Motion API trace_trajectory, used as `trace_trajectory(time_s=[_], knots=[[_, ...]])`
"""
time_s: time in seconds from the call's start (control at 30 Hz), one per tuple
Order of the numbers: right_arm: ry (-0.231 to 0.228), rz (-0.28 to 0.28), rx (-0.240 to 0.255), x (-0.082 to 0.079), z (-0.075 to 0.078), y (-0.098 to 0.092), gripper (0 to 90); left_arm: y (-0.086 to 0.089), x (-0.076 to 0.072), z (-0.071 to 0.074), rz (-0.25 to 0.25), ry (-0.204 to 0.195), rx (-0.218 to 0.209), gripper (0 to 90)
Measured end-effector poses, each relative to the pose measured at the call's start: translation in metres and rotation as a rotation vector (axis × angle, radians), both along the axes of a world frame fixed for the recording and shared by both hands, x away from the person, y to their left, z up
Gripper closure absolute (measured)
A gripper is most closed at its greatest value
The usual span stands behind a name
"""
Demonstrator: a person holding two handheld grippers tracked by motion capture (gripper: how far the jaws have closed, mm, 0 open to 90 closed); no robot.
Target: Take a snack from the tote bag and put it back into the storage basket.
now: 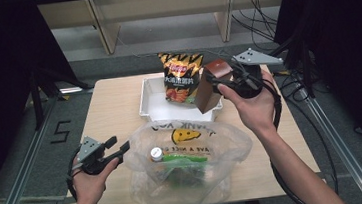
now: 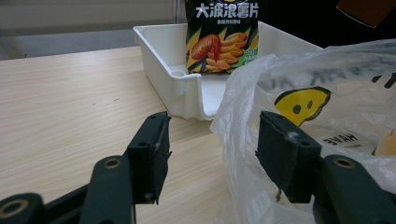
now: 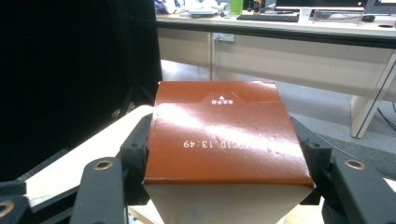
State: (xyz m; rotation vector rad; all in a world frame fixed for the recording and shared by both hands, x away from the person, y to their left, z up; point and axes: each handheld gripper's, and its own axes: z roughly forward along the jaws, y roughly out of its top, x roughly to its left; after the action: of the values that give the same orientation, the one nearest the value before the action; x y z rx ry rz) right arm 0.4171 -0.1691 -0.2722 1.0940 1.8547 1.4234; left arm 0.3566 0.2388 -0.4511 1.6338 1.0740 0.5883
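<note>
My right gripper (image 1: 216, 82) is shut on a brown box (image 1: 212, 85), held tilted in the air over the right end of the white tray (image 1: 149, 102). The box (image 3: 224, 135) sits between both jaws, its glossy brown top facing the camera. A chips bag (image 1: 181, 77) stands upright in the tray. My left gripper (image 1: 118, 144) is open at the table's left front, beside the left edge of a clear plastic bag (image 1: 189, 156) with a yellow smiley print. The plastic bag (image 2: 308, 112) brushes the right jaw. A bottle with a white cap (image 1: 156, 153) lies inside the bag.
The wooden table (image 1: 109, 109) has free room to the left of the tray (image 2: 173, 70). Green items (image 1: 185, 162) lie in the bag. Metal rails run along both sides of the table. Desks and cables stand beyond the far edge.
</note>
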Motion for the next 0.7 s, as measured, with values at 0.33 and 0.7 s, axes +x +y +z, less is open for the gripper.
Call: trace_trajectory(time_s=[0.33,0.7], knots=[[0.006,-0.019,-0.004,0.015,-0.006,0.004,39.3,-0.001,-0.001,0.0,-0.005,-0.001,-0.002,43.7],[0.011,-0.053,-0.024,0.039,-0.018,0.005,39.2,0.0,-0.001,0.0,-0.006,-0.002,-0.003,43.7]])
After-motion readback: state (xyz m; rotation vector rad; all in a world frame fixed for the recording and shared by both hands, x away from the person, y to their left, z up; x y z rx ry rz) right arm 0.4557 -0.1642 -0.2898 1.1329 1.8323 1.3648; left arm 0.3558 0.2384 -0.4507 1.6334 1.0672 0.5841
